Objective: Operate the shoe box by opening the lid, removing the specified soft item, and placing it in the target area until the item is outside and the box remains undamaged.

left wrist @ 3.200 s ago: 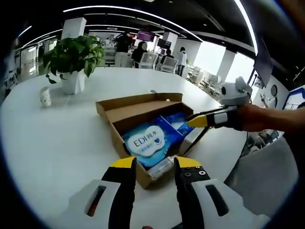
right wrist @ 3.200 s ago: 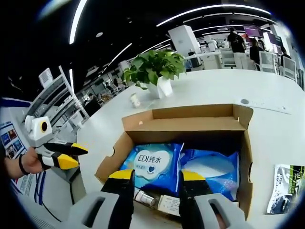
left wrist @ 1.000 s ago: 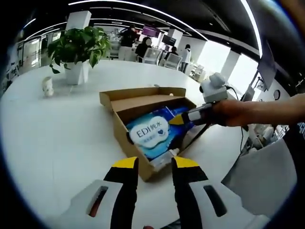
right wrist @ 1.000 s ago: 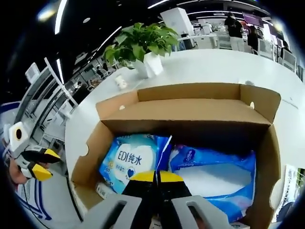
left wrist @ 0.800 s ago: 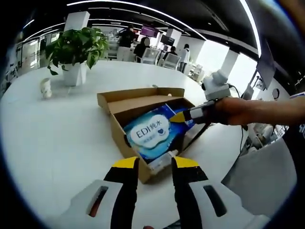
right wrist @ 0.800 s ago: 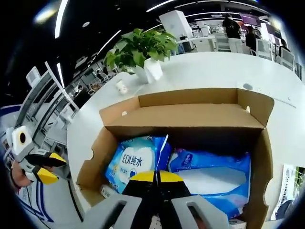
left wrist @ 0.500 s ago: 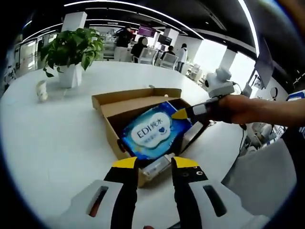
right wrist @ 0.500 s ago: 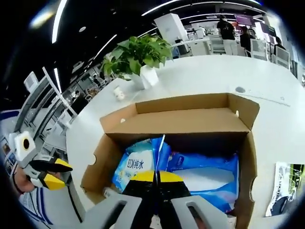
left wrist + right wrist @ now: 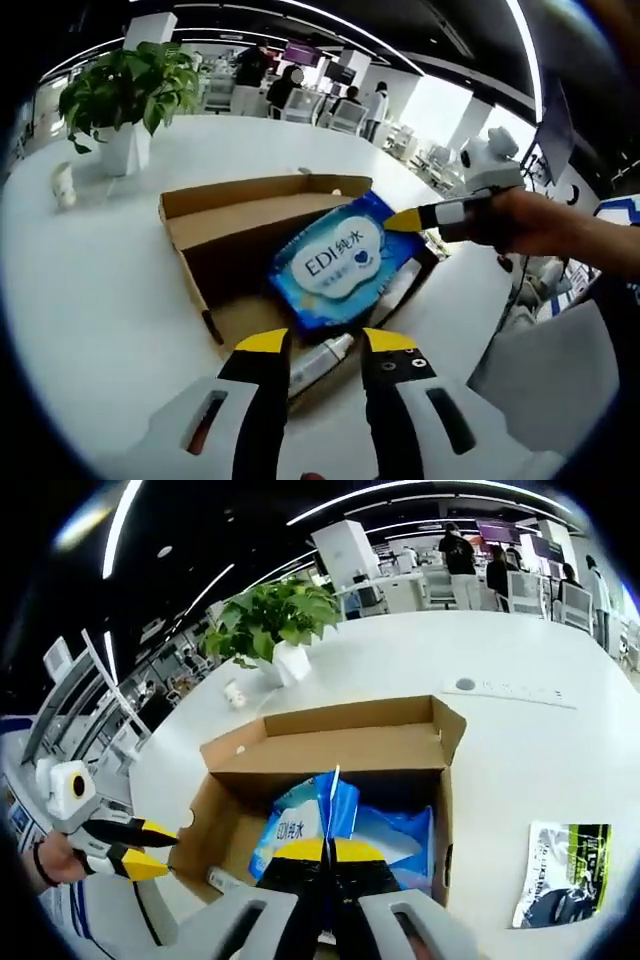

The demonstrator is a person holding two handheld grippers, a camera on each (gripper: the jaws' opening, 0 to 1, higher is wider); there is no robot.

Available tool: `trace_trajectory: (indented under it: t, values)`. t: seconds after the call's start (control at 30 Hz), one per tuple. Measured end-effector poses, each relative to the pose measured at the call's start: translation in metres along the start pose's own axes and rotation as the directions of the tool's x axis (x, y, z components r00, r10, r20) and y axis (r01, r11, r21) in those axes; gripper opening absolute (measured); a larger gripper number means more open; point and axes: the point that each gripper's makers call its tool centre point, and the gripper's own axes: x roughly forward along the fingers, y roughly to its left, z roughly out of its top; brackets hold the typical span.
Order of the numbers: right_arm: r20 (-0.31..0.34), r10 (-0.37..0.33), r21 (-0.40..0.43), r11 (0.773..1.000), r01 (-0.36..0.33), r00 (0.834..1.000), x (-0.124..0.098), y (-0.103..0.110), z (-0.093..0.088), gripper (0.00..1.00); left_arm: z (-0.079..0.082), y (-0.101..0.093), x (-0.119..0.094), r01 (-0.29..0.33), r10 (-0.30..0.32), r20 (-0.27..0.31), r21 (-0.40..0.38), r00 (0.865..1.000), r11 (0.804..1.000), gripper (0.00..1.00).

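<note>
The brown cardboard shoe box (image 9: 200, 235) lies open on the white table, its lid folded back. A blue soft wipes pack (image 9: 340, 262) marked EDI hangs tilted above the box's right side. My right gripper (image 9: 405, 220) comes in from the right, shut on the pack's top edge. In the right gripper view the shut jaws (image 9: 325, 848) pinch the pack's (image 9: 300, 825) thin seam over the box (image 9: 330, 735). A second blue pack (image 9: 405, 830) lies inside. My left gripper (image 9: 325, 345) stands open at the box's near edge, holding nothing, and appears as the left gripper (image 9: 150, 848) at the far left.
A small bottle (image 9: 320, 352) lies in the box's near end. A potted plant (image 9: 125, 90) and a small cup (image 9: 62, 185) stand on the far table. A printed packet (image 9: 560, 870) lies on the table right of the box. People stand in the background.
The right gripper closed on the EDI pack's seam and has raised it up out of the box. The left gripper stays open near the box's front edge.
</note>
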Motion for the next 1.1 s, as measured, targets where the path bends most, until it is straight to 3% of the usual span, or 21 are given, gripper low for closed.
trace_trajectory:
  t: [0.27, 0.6, 0.93, 1.1]
  values:
    - [0.013, -0.005, 0.011, 1.000, 0.005, 1.000, -0.003, -0.004, 0.000, 0.00, 0.003, 0.004, 0.028, -0.001, 0.001, -0.054, -0.013, 0.999, 1.000, 0.27]
    - [0.029, -0.026, 0.058, 0.998, 0.024, 0.999, -0.014, -0.024, -0.005, 0.00, -0.002, 0.003, 0.065, 0.011, -0.014, -0.131, -0.026, 0.991, 1.000, 0.31]
    - [0.040, -0.028, 0.094, 0.995, 0.024, 0.999, -0.017, -0.029, -0.014, 0.00, -0.005, 0.006, 0.089, 0.039, -0.061, -0.166, -0.129, 0.984, 0.991, 0.26]
    - [0.049, -0.025, 0.109, 0.994, 0.020, 0.998, -0.017, -0.031, -0.016, 0.00, -0.007, 0.004, 0.095, 0.063, -0.098, -0.169, -0.204, 0.981, 0.977, 0.23]
